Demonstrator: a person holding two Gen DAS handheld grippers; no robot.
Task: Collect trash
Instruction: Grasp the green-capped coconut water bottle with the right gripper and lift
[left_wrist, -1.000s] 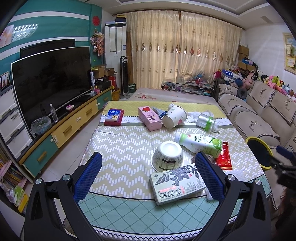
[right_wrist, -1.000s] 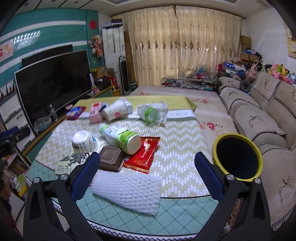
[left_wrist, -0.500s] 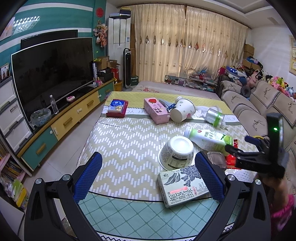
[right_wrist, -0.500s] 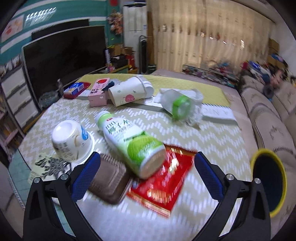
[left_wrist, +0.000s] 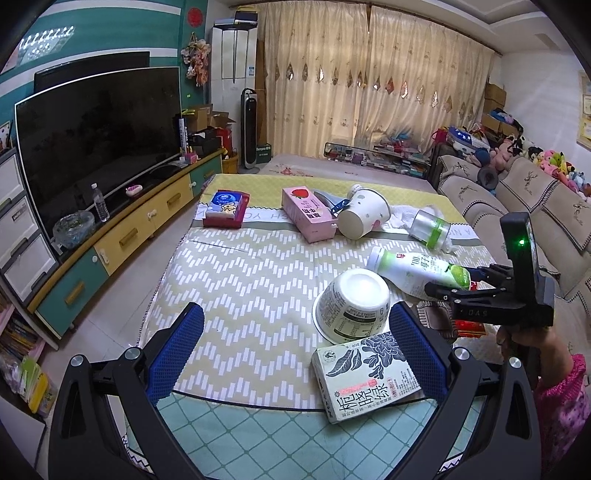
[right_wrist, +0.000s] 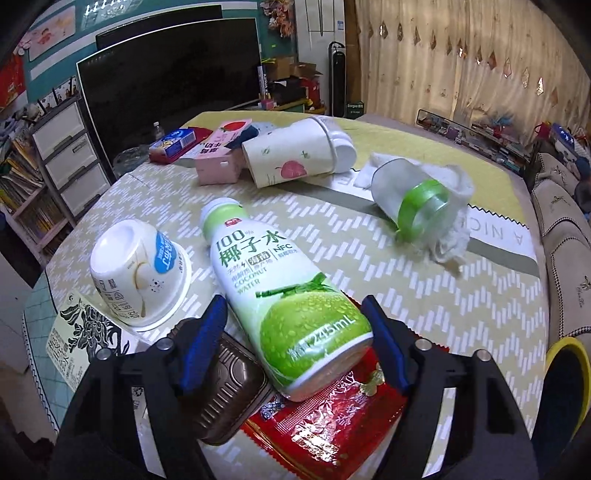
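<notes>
A white and green coconut water bottle (right_wrist: 280, 295) lies on its side on the table; it also shows in the left wrist view (left_wrist: 417, 269). My right gripper (right_wrist: 295, 339) is open with its blue fingers either side of the bottle's base, apart from it. Under the bottle lie a red wrapper (right_wrist: 332, 424) and a brown plastic tray (right_wrist: 225, 395). My left gripper (left_wrist: 295, 354) is open and empty above the table's near edge, by an upturned white bowl (left_wrist: 351, 302) and a tea carton (left_wrist: 365, 376).
Farther back lie a paper cup (right_wrist: 295, 155), a pink box (right_wrist: 221, 155), a blue and red box (left_wrist: 225, 208) and a clear jar with a green band (right_wrist: 413, 203) on tissue. A yellow-rimmed bin (right_wrist: 565, 380) stands at the right by the sofa (left_wrist: 517, 206). A TV (left_wrist: 96, 133) stands left.
My right gripper has moved forward and down to the coconut water bottle, which now lies between its fingers. My left gripper has shifted a little forward over the table.
</notes>
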